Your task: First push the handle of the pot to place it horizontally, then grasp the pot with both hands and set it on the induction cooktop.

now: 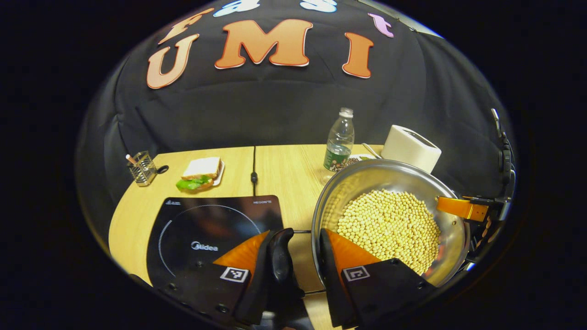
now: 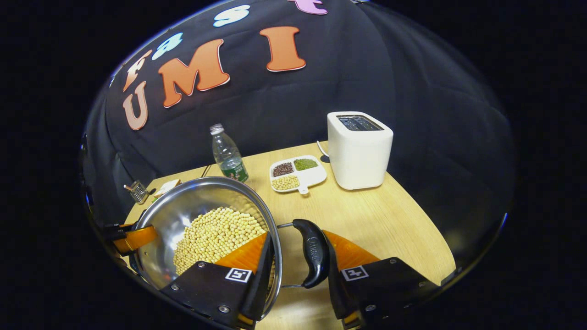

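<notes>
Both grippers, left (image 1: 298, 256) and right (image 2: 296, 261), clamp the pot (image 1: 390, 183) by its side handles; the cooktop (image 1: 202, 229) lies left, near the table's front edge.

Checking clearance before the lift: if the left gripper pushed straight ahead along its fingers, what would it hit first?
Probably the pot: its handle and rim already sit between the left gripper fingers. Beyond lies bare table; depth is uncertain.

The induction cooktop (image 1: 211, 238), at the lower left of the left gripper view, carries the brand "Midea" in pale print near the middle of its glass. Smaller print along its top edge is too small to read. In the right gripper view, lower centre, the pot handle (image 2: 313, 256) bears an embossed mark too blurred to make out.
</notes>
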{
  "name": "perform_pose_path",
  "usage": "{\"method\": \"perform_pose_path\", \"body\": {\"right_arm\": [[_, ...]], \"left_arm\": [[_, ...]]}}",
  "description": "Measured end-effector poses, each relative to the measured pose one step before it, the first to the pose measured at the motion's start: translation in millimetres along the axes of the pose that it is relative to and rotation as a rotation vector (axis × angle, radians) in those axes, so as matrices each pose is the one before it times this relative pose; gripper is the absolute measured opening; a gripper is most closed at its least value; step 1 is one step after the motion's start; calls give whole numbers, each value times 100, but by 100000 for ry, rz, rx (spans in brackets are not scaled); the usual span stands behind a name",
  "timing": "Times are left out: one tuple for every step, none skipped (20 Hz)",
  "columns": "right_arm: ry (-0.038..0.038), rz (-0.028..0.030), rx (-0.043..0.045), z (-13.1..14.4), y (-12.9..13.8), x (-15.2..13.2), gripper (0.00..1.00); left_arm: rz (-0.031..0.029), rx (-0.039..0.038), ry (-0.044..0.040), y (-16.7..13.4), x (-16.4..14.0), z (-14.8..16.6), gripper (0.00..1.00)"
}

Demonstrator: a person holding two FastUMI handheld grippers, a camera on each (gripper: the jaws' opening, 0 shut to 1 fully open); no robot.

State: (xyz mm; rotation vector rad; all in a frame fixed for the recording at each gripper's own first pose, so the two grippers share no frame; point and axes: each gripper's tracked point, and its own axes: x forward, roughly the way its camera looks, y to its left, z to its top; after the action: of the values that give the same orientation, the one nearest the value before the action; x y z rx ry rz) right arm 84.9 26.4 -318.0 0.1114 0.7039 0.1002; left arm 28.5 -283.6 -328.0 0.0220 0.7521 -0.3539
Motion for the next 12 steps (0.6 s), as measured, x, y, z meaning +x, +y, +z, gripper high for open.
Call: {"method": "perform_pose_path", "body": {"right_arm": [[-304,713,-64,177,823,-293,52],[58,592,-5,22,832,-241,56],[-253,813,-126,267,913,-249,52],[-434,826,-249,208,877,-190,57],[-221,760,5,147,932,-248,57],[-149,719,-323,177,906,-138,57],[-409,645,-296,34,948,-225,57],[-127,598,-169,124,974,-100,56],[-158,652,588,9,874,-90,56],[219,943,242,-23,939,-41,57],[111,806,553,-86,801,-4,56],[334,790,-220,-109,797,-19,56]], "left_arm": [[629,-362,-279,686,-506,343,63],[536,-290,-235,767,-431,294,63],[549,-284,-435,814,-652,294,63],[525,-340,-614,817,-552,267,60],[554,-366,-437,869,-436,250,64],[524,-536,-263,824,-355,142,63],[537,-602,-274,1010,-497,124,62],[443,-451,-293,831,-311,178,61],[639,-520,-363,903,-342,121,60],[618,-157,-528,936,-344,205,59],[652,-235,-445,804,-394,68,58],[634,-162,-216,840,-322,80,60]]}}
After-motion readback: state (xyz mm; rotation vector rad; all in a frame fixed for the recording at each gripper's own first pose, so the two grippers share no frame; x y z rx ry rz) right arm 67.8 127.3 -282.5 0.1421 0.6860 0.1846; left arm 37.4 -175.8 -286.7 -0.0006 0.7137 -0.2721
